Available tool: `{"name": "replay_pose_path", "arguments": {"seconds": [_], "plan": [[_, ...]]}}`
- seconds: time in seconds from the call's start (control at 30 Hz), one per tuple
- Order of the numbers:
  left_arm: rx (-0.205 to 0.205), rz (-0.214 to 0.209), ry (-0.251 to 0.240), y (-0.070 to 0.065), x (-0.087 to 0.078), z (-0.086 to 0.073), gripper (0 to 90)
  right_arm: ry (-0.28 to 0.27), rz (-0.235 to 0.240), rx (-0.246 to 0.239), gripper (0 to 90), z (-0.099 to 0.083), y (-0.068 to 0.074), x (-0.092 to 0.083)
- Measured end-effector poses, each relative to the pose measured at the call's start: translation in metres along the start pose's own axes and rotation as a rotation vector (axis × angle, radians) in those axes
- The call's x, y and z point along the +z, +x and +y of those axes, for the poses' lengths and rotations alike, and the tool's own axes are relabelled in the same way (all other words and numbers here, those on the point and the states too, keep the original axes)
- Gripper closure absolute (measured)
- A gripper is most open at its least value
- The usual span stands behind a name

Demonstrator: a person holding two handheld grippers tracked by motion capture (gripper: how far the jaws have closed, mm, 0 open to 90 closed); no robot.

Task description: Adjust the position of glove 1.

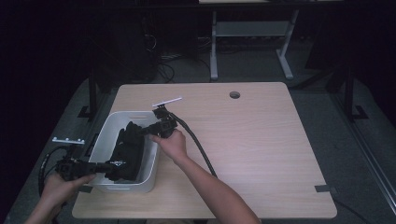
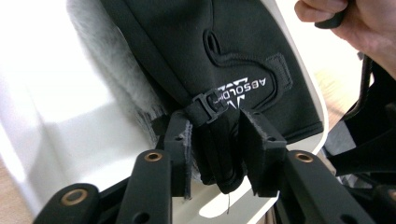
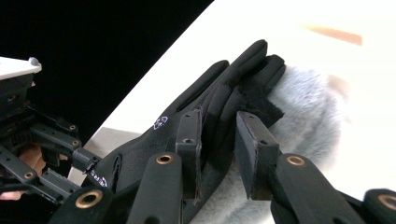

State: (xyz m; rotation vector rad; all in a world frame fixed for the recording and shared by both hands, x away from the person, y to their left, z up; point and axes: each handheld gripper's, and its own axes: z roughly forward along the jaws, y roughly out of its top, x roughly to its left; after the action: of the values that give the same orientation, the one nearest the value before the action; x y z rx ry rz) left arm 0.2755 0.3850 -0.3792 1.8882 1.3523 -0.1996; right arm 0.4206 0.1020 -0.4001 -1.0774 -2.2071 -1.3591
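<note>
A black glove (image 1: pixel 128 149) with grey fleece lining lies in a white bin (image 1: pixel 126 185) at the table's left. My left gripper (image 1: pixel 114 164) reaches into the bin from the near left. In the left gripper view its jaws (image 2: pixel 217 135) stand a little apart around the glove's buckled cuff (image 2: pixel 224 56), and the pads do not press it. My right gripper (image 1: pixel 142 130) enters over the bin's far right rim. Its jaws (image 3: pixel 217 126) are open around the glove's fingers (image 3: pixel 233 79), beside the fleece (image 3: pixel 308 107).
A thin white strip (image 1: pixel 166 101) lies on the wooden table (image 1: pixel 261 149) just beyond the bin. A round hole (image 1: pixel 235 94) sits near the far edge. The right gripper's black cable (image 1: pixel 198 144) trails across the table toward the near side.
</note>
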Motion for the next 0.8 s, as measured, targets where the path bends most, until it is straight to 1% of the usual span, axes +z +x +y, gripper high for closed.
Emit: {"name": "replay_pose_path", "arguments": {"seconds": [0.03, 0.07, 0.1, 0.13, 0.17, 0.2, 0.27, 0.37, 0.4, 0.43, 0.47, 0.5, 0.6, 0.67, 0.8], "plan": [[0.002, 0.008, -0.013, 0.000, -0.003, 0.001, 64.3, -0.004, 0.001, 0.003, 69.5, 0.001, 0.000, -0.002], [0.002, 0.008, -0.013, 0.000, -0.003, 0.001, 63.2, -0.004, 0.001, 0.003, 69.5, 0.001, 0.000, -0.002], [0.005, 0.018, -0.017, 0.000, -0.005, 0.002, 63.2, -0.020, 0.006, 0.002, 69.5, 0.002, 0.000, -0.007], [0.010, 0.018, -0.022, -0.001, -0.007, 0.003, 62.9, -0.026, 0.005, 0.006, 69.2, 0.003, 0.000, -0.010], [0.017, 0.021, -0.017, -0.001, -0.008, 0.004, 62.6, -0.029, 0.003, 0.007, 69.0, 0.004, 0.000, -0.013], [0.017, 0.027, -0.025, -0.002, -0.009, 0.005, 62.6, -0.032, 0.001, 0.003, 68.6, 0.004, 0.000, -0.014], [0.014, 0.024, -0.030, -0.002, -0.011, 0.006, 62.6, -0.034, -0.005, 0.003, 68.6, 0.005, 0.000, -0.018], [0.023, 0.024, -0.031, -0.004, -0.011, 0.008, 62.7, -0.040, -0.006, -0.001, 68.6, 0.006, 0.000, -0.023], [0.017, 0.022, -0.042, -0.005, -0.010, 0.008, 62.7, -0.039, -0.004, 0.001, 68.6, 0.006, 0.000, -0.025], [0.022, 0.023, -0.042, -0.005, -0.011, 0.009, 62.7, -0.043, -0.005, -0.003, 68.4, 0.006, -0.001, -0.026], [0.017, 0.020, -0.049, -0.006, -0.011, 0.010, 62.7, -0.046, -0.001, 0.000, 68.4, 0.007, -0.001, -0.028], [0.025, 0.017, -0.053, -0.007, -0.012, 0.010, 62.6, -0.054, -0.001, -0.001, 68.3, 0.007, -0.001, -0.030], [0.030, 0.012, -0.059, -0.010, -0.013, 0.012, 62.6, -0.060, 0.002, 0.003, 67.4, 0.007, -0.001, -0.035], [0.038, 0.004, -0.074, -0.012, -0.015, 0.013, 62.6, -0.070, 0.001, 0.000, 67.0, 0.006, -0.001, -0.039], [0.040, -0.007, -0.079, -0.014, -0.015, 0.015, 62.0, -0.075, 0.001, -0.004, 65.5, 0.006, -0.001, -0.047]]}}
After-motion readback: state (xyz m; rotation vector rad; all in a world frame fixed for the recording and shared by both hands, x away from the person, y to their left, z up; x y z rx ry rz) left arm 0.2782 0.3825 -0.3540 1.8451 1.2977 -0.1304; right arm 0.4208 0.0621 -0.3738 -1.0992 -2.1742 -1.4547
